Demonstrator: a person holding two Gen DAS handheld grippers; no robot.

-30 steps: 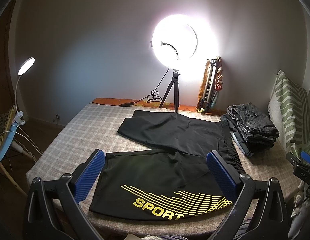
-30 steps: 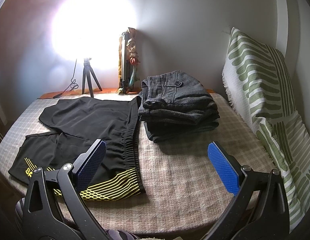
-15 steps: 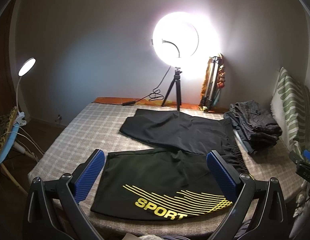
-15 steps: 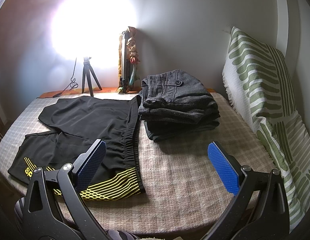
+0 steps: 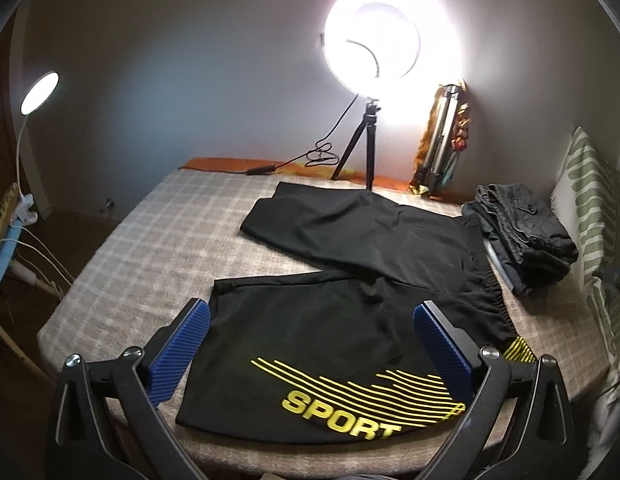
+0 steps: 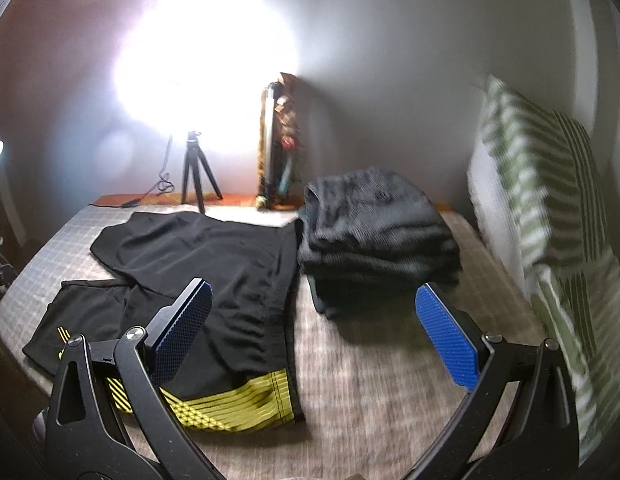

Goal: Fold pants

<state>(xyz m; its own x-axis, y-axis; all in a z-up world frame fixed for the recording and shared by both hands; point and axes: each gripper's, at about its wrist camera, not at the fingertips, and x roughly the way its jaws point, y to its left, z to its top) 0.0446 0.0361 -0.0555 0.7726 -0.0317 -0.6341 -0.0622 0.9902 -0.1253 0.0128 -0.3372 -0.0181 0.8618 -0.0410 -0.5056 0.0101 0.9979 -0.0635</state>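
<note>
Left wrist view: the left gripper (image 5: 310,348), jaws spread wide and holding nothing, has dropped closer over the black pants (image 5: 350,280) since a second ago. The pants lie flat on the checked bed (image 5: 150,240), "SPORT" leg at its near edge.

Right wrist view: the right gripper (image 6: 318,328), equally spread and unladen, has swung rightward; motion blur. The waistband lies beside the folded stack (image 6: 374,228), with bare cover toward the striped cushion (image 6: 550,220).

The left gripper (image 5: 310,344) is hovering with its jaws spread wide, blue pads (image 5: 178,350) facing each other, gripping nothing. The right gripper (image 6: 314,332) is likewise gaping, its pads (image 6: 448,336) well apart and empty.
</note>
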